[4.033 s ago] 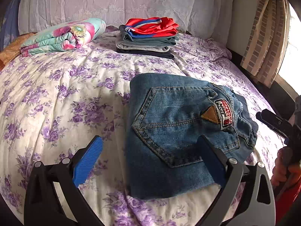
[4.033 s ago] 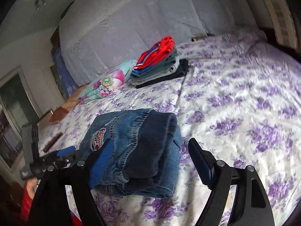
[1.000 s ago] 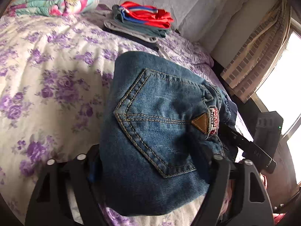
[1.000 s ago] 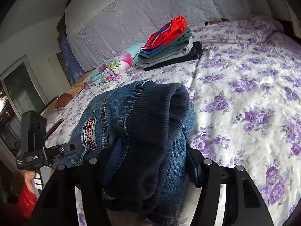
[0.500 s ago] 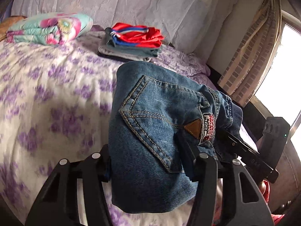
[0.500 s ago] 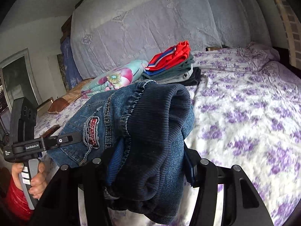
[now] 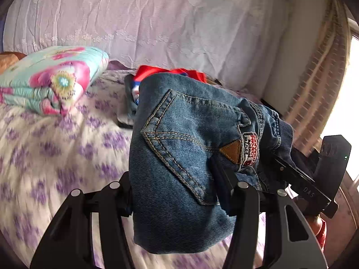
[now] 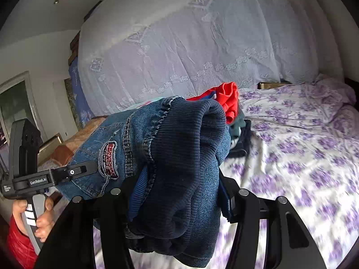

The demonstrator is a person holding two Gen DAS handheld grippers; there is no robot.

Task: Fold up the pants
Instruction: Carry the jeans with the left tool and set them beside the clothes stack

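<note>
1. Gripping the folded jeans [image 7: 179, 157], the left tool [image 7: 172, 192] fills the foot of the left wrist view; its jaws closed in during the last second and now press the bundle from both sides.
2. The jeans hang clear of the bed [image 7: 44, 157], back pocket up, with a tan triangle tab and a red patch near the waistband.
3. Behind the jeans lies a stack of clothes [image 7: 170, 71], red on top, mostly hidden by the denim.
4. A flowered quilt [image 7: 51, 83] sits folded at the left, by the pale headboard cover [image 7: 157, 22].
5. At the right edge the other handheld device [image 7: 314, 179] reaches in under the waistband, with a curtain [image 7: 318, 78] behind it.
6. In the right wrist view the right tool [image 8: 179, 192] is clamped on the dark ribbed waistband end of the jeans [image 8: 179, 157]; its jaws narrowed slightly in the last second.
7. The bundle is held above the purple-flowered bed [image 8: 303, 157].
8. At the left a hand [image 8: 42, 219] grips the left device's handle, a red sleeve [image 8: 20, 246] below it.
9. The clothes stack [image 8: 228, 98] shows just past the jeans.
</note>
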